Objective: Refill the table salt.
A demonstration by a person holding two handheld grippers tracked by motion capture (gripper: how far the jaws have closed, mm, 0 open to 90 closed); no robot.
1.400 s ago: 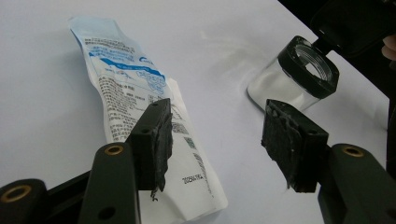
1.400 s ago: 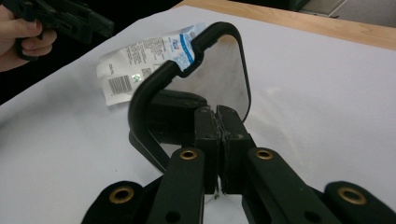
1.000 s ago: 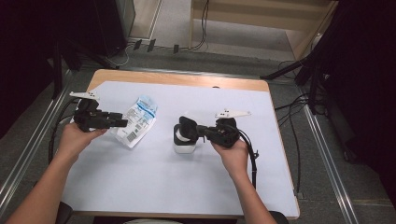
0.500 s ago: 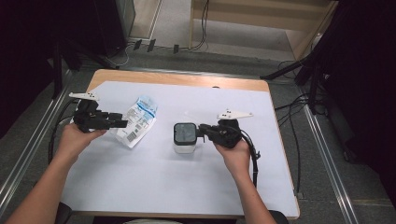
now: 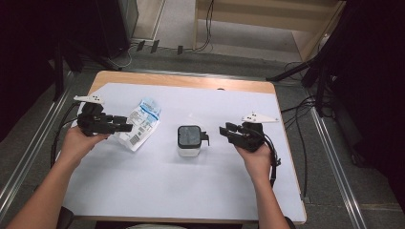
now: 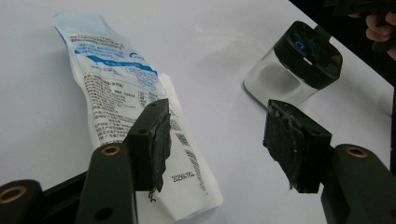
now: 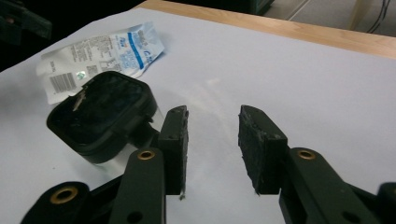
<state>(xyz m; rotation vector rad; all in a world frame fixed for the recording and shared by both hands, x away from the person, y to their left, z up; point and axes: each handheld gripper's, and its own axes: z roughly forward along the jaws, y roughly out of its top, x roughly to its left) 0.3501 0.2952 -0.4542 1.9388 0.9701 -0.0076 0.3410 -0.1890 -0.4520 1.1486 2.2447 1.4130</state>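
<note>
Black rubber-padded jaws on the right gripper [image 5: 228, 130] stand parted, a clear gap between the pads, nothing held. It sits just right of the container [image 5: 189, 140], apart from it, jaws aimed left toward it.

Left gripper [image 5: 125, 128]: jaws also spread wide, empty, hovering over the near end of the pouch [image 5: 139, 124]; whether a pad touches the pouch, cannot tell.

Count: two grippers, one container, one pouch, one table [image 5: 191, 200].

Container: one, standing upright near the middle of the table, between the two grippers. Clear, squarish body with rounded corners; black lid on top, with a small black tab sticking out on its right side. In the left gripper view a small blue ring mark shows on the lid [image 6: 309, 42].

Pouch: one, white, flat, lying left of the container and well apart from it, angled with its far end to the right. Blue band and small print across it, barcode near the near end.

Table: pale lilac sheet over a wooden top, wood edge showing at the far side.
</note>
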